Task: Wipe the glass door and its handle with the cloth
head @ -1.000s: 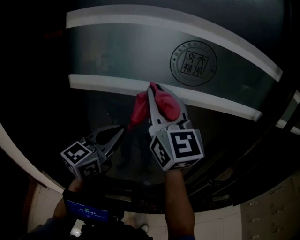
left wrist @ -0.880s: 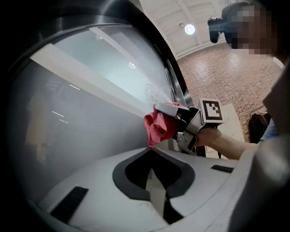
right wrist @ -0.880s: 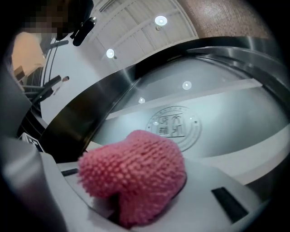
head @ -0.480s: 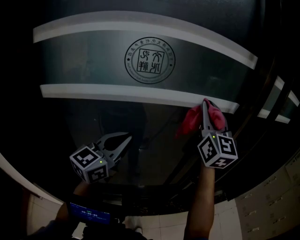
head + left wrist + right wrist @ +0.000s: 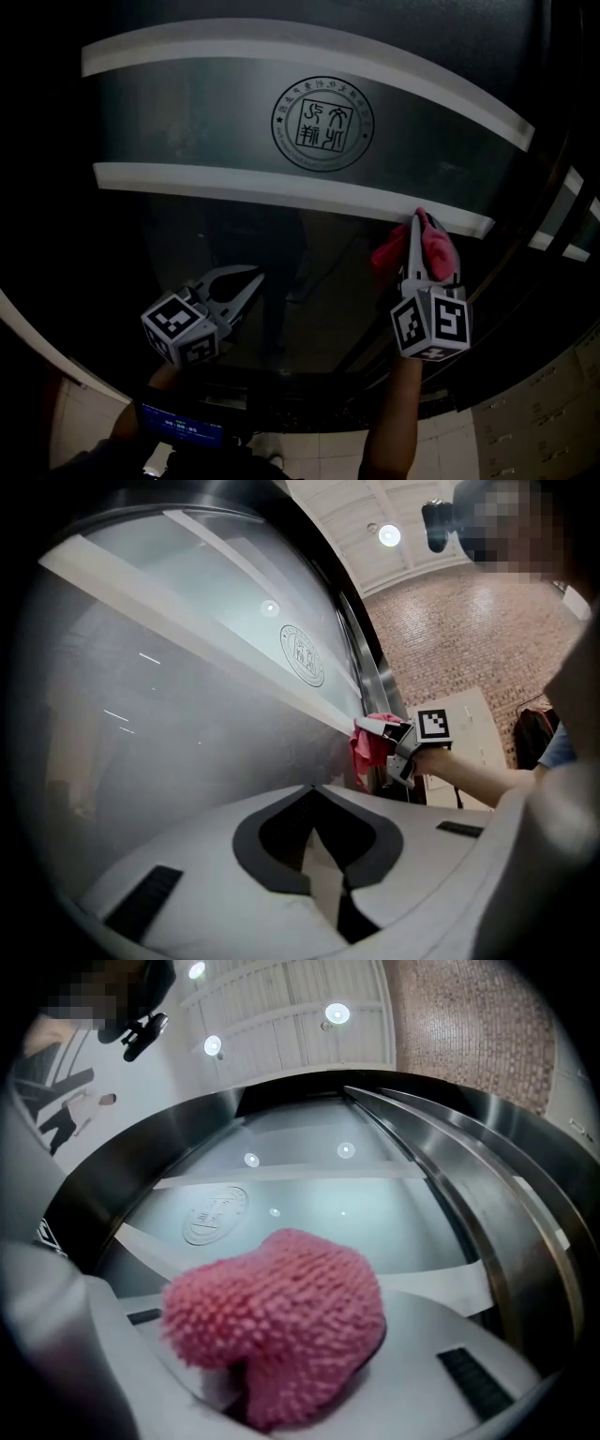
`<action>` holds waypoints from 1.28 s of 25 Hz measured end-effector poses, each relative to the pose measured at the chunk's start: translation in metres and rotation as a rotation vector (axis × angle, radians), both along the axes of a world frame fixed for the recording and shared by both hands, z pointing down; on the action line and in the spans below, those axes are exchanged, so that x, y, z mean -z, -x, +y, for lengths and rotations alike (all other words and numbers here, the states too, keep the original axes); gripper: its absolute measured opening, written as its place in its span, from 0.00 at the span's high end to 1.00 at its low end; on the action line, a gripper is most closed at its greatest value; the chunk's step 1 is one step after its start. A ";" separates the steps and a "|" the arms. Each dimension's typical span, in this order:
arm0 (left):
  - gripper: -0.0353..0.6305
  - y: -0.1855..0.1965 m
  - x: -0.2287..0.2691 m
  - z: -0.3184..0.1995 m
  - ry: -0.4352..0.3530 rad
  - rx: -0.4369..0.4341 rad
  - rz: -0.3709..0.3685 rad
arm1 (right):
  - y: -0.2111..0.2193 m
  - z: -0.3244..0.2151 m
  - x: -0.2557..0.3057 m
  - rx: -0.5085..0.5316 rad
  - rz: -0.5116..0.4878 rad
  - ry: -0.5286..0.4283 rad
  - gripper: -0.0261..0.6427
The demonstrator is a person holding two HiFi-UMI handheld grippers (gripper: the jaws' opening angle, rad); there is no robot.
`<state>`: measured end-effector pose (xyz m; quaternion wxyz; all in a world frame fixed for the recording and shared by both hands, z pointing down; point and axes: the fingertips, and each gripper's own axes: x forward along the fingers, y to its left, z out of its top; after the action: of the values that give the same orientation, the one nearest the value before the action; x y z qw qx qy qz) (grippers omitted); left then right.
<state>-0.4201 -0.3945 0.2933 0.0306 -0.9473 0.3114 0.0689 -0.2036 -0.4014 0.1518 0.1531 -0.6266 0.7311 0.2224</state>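
The glass door (image 5: 216, 117) has a frosted band with a round seal (image 5: 322, 124) between two white stripes. My right gripper (image 5: 418, 219) is shut on the pink cloth (image 5: 433, 246) and presses it on the glass at the right end of the lower stripe. In the right gripper view the fluffy cloth (image 5: 281, 1312) bulges over the jaws and hides their tips. The left gripper view shows that cloth (image 5: 367, 747) against the glass near the door's edge. My left gripper (image 5: 255, 276) hangs lower left, off the glass, shut with nothing in it (image 5: 316, 787). I cannot make out a handle.
A dark metal door frame (image 5: 469, 1176) runs just right of the cloth. White panelled cabinets (image 5: 553, 412) stand at the lower right. A small lit screen (image 5: 178, 427) sits at the bottom by the person's body. A brick wall (image 5: 469, 639) lies beyond the door.
The right gripper has slid the cloth rightward along the lower white stripe, from under the seal to the stripe's right end. The left gripper has stayed where it was.
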 end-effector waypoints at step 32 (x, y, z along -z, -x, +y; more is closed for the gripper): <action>0.94 0.106 -0.047 0.008 0.034 0.181 -0.047 | 0.289 -0.012 -0.098 0.452 0.116 0.119 0.87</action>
<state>-0.5258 -0.3868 0.3398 0.0282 -0.9169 0.3962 0.0382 -0.4926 -0.4138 0.2496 0.1195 -0.4412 0.8720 0.1749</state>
